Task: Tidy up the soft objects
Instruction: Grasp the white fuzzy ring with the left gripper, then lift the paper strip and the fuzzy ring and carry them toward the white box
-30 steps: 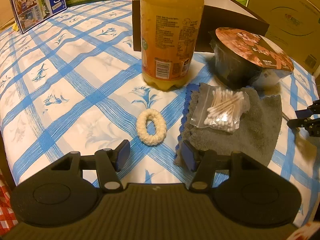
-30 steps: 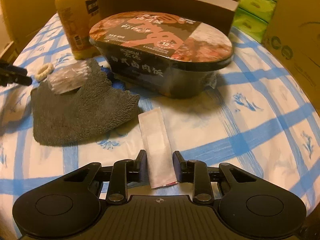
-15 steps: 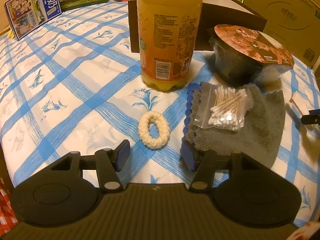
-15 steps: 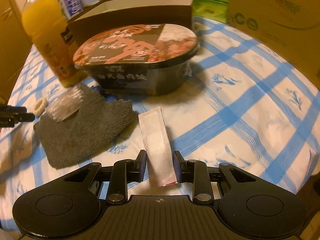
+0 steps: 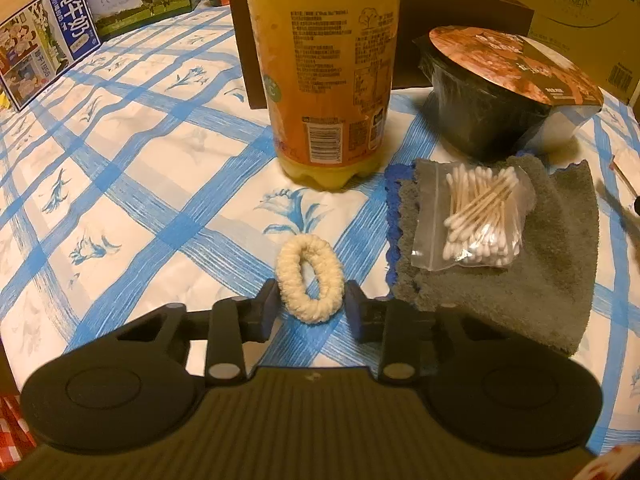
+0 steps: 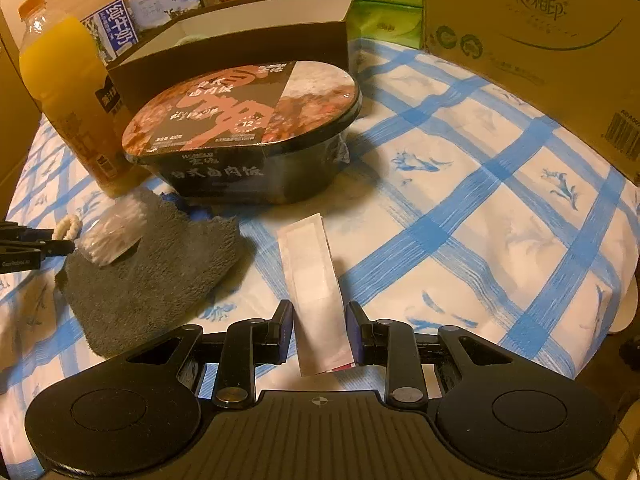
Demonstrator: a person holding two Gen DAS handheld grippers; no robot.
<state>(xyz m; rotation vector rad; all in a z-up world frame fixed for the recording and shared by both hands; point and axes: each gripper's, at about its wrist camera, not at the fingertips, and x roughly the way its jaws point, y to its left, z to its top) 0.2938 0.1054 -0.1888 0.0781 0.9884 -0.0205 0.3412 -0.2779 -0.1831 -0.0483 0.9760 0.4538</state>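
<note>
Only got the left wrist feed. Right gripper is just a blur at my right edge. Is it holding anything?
Observer: Yes. The right gripper is shut on a white flat packet, which sticks out forward between its fingers.
Operator: Is the packet touching the grey towel?
Observer: No. The grey towel lies to the packet's left, with tablecloth showing between them.
Operator: The bottle top is cropped for me. Is it capped?
Observer: Yes. The juice bottle has an orange cap on.
</note>
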